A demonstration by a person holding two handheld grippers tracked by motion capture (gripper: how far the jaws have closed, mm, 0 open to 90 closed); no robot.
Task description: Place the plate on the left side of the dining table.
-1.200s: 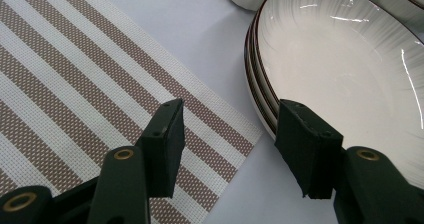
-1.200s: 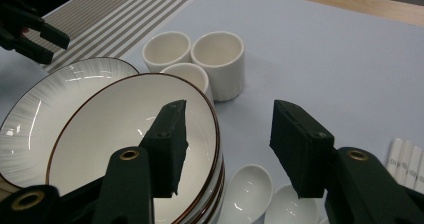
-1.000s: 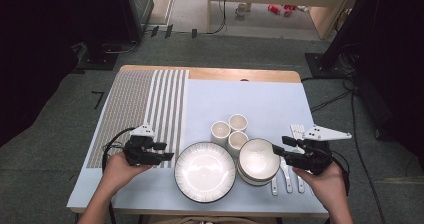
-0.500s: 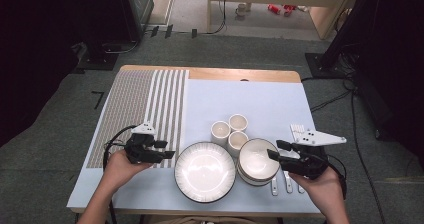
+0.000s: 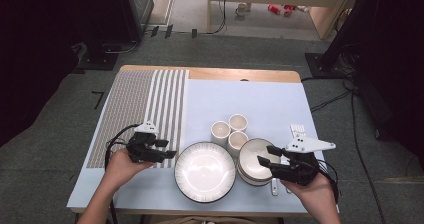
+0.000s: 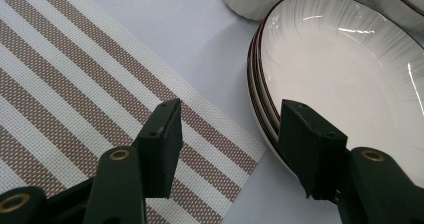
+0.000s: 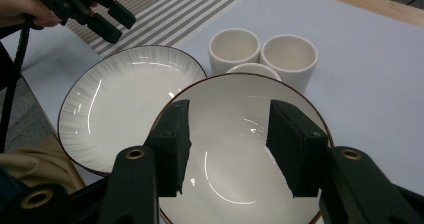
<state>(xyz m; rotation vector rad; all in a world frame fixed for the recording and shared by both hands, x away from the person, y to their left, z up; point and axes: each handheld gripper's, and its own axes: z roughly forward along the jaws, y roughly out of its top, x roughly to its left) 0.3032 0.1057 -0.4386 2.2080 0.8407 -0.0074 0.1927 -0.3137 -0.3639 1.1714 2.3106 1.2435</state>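
Along the near edge of the worktop, the stack of white ribbed plates with dark brown rims sits at the middle, touching or nearly touching the stack of white bowls with brown rims on its right. Three cream ceramic cups cluster just behind them.

The left gripper is released: its jaws have just been opening and they straddle the left rim of the plates, one over the brown-and-white striped placemat, with no pad pressing on the rim. The right gripper hangs over the bowls with its jaws apart and nothing between them.

The likely trouble lies in the stacks. If the left gripper closes on more than one rim, or only the top one at a slant, the plates could slide apart and clatter. A glazed rim may slip out of a shallow pinch. A plate lifted sideways could knock the bowls or cups beside it. White cutlery pieces lie by the right hand, and could be swept off the near edge.
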